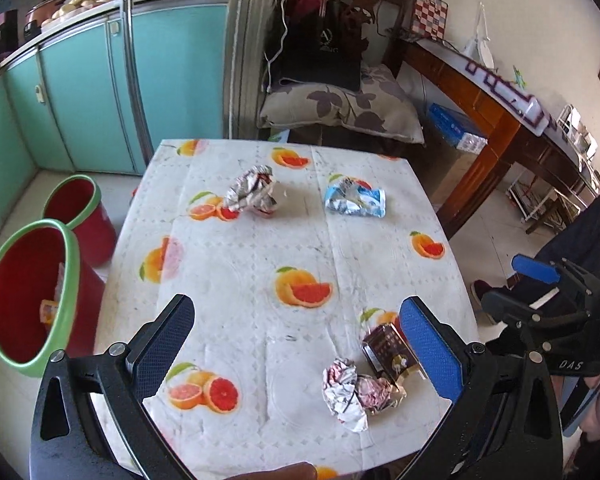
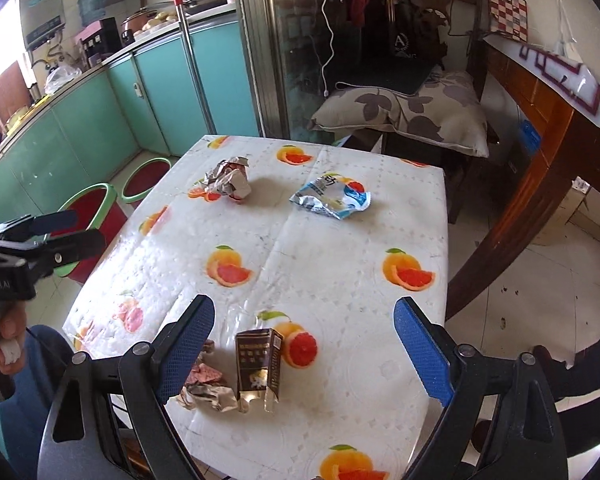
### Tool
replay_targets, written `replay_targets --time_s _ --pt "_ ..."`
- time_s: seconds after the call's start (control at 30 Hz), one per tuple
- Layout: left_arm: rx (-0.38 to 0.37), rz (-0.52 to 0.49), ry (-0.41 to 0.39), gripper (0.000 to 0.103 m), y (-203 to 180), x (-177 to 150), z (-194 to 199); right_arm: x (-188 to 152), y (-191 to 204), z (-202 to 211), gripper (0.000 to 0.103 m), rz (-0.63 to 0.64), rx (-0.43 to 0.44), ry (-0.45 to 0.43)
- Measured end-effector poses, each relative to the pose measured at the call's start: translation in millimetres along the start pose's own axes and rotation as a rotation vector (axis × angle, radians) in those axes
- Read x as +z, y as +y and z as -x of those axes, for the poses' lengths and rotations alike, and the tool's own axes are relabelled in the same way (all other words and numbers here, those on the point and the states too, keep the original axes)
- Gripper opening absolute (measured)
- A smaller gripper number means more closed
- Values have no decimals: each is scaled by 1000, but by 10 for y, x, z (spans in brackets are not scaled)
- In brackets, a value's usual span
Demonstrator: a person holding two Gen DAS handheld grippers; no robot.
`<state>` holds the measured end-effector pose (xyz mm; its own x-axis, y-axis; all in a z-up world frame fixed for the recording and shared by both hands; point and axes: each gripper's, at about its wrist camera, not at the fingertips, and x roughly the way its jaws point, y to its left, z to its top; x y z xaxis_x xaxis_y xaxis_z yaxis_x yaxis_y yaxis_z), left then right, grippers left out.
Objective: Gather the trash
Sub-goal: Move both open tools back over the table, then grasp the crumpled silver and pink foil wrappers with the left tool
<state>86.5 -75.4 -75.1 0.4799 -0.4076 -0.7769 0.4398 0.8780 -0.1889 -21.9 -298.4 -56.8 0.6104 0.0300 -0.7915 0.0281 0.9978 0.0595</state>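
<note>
Several pieces of trash lie on the fruit-print table (image 1: pixel 260 248). A crumpled silver wrapper (image 1: pixel 252 194) (image 2: pixel 228 180) and a blue-white snack bag (image 1: pixel 356 200) (image 2: pixel 332 196) lie at the far side. A brown box (image 1: pixel 388 350) (image 2: pixel 258 364) and a crumpled foil wrapper (image 1: pixel 354 392) (image 2: pixel 204 388) lie near the front edge. My left gripper (image 1: pixel 296 356) is open and empty above the front edge. My right gripper (image 2: pixel 304 356) is open and empty, its fingers on either side of the brown box, above it.
Two red bins with green rims (image 1: pixel 32 292) (image 1: pixel 80 216) stand on the floor left of the table; the nearer one holds some trash. Teal cabinets (image 1: pixel 80 100) run behind. A cushioned chair (image 1: pixel 340 108) and a wooden table (image 1: pixel 500 120) stand at the back right.
</note>
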Motion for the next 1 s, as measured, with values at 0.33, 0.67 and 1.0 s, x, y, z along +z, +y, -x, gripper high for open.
replay_targets --time_s 0.33,0.67,1.0 --pt "-19 -46 207 103 -445 -627 -661 -188 -170 -16 92 -28 -21 16" --pt "-1 21 327 92 -376 -815 -1039 -287 -211 -29 92 -38 -18 27" --pt "-25 7 353 47 -337 -798 -1099 -311 -172 -60 92 -35 -15 30"
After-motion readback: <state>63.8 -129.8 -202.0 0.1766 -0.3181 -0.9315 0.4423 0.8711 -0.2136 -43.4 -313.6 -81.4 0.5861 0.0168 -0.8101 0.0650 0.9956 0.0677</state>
